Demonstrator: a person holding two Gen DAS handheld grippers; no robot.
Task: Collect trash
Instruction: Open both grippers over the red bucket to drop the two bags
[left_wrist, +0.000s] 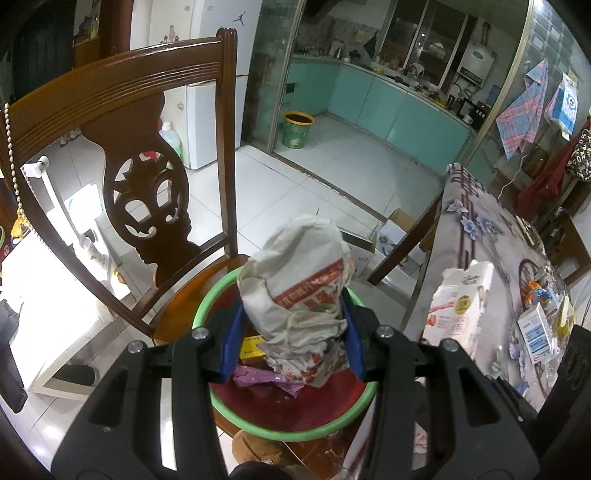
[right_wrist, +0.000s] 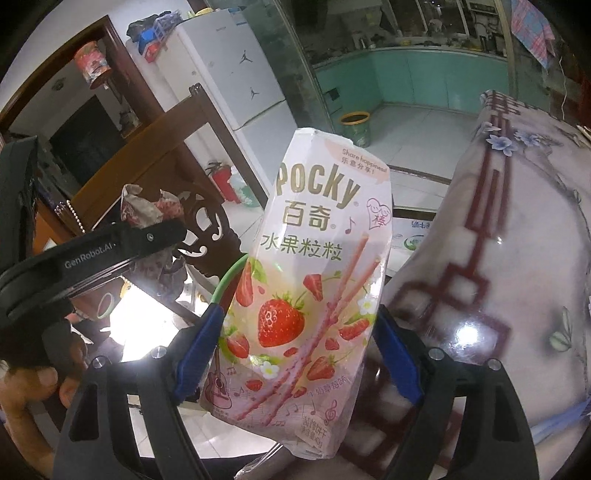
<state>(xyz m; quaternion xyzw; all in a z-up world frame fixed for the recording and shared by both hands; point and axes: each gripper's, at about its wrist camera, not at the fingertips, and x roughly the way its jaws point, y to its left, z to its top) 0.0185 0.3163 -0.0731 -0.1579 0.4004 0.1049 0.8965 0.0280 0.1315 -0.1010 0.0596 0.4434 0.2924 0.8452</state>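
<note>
Left claw (left_wrist: 291, 332) angled down, blue pads (left_wrist: 231, 343) clamped on a load. Right claw (right_wrist: 297, 343) also pitched down, jaws wider, load between them; grip contact unclear. My bare fingers (right_wrist: 35, 384) wrap left handle.

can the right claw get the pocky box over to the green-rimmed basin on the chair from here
Probably yes. The right claw holds the Pocky box beside the table edge, and the basin's green rim shows just past it. The left claw with its crumpled wrapper sits over the basin, so it may crowd.
</note>
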